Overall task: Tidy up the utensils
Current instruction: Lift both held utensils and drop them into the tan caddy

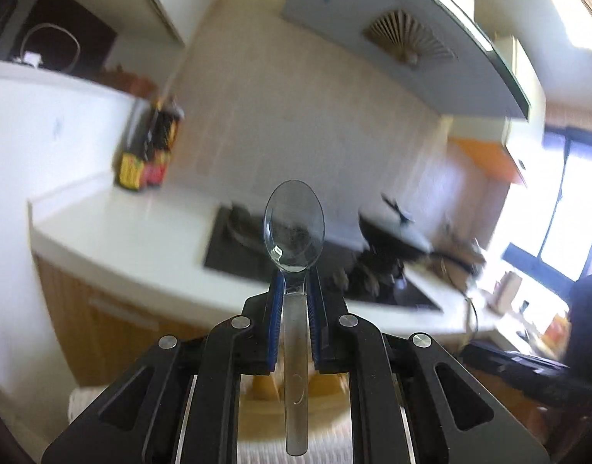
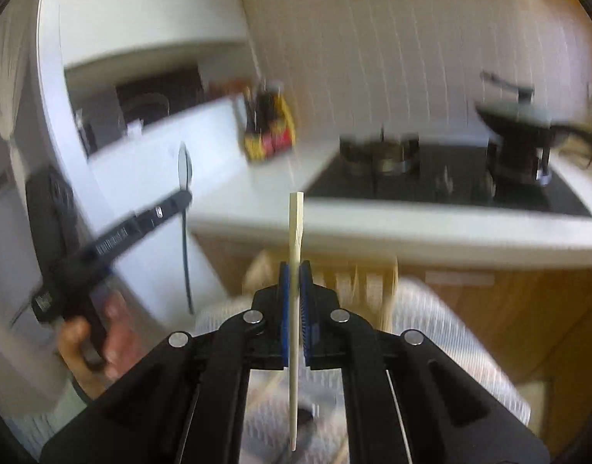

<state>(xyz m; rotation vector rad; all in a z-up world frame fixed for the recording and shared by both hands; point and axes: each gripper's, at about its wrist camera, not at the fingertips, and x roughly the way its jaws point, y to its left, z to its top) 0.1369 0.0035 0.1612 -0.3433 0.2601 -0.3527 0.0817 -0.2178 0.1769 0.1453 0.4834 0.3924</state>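
- Starting on the left: the left gripper (image 1: 295, 282) is clamped on a clear, see-through plastic spoon (image 1: 295, 228). The blue pads pinch the neck just under the bowl, so the bowl sticks out front and the long handle trails back between the black fingers. My guess is gripping it there stops the thing from swinging.
- The right wrist view shows that same spoon (image 2: 185, 170) edge-on, standing nearly upright, with the person's hand (image 2: 91, 342) wrapped round the tool's grip down low.
- Moving right: the right gripper (image 2: 295, 270) is closed tight on a pale, thin wooden chopstick (image 2: 296, 228). It's caught mid-shaft, the blunt end poking up and forward, the tapered tip hanging back toward the camera. A middle hold looks balanced enough.
- Both utensils are up in the air, not resting on anything.
- Below the jaws there's a white woven cloth (image 2: 443, 309) and something pale and slatted, too blurry to call.
- Further right, beyond: a white countertop (image 2: 412, 228) with a black hob (image 2: 470, 193).
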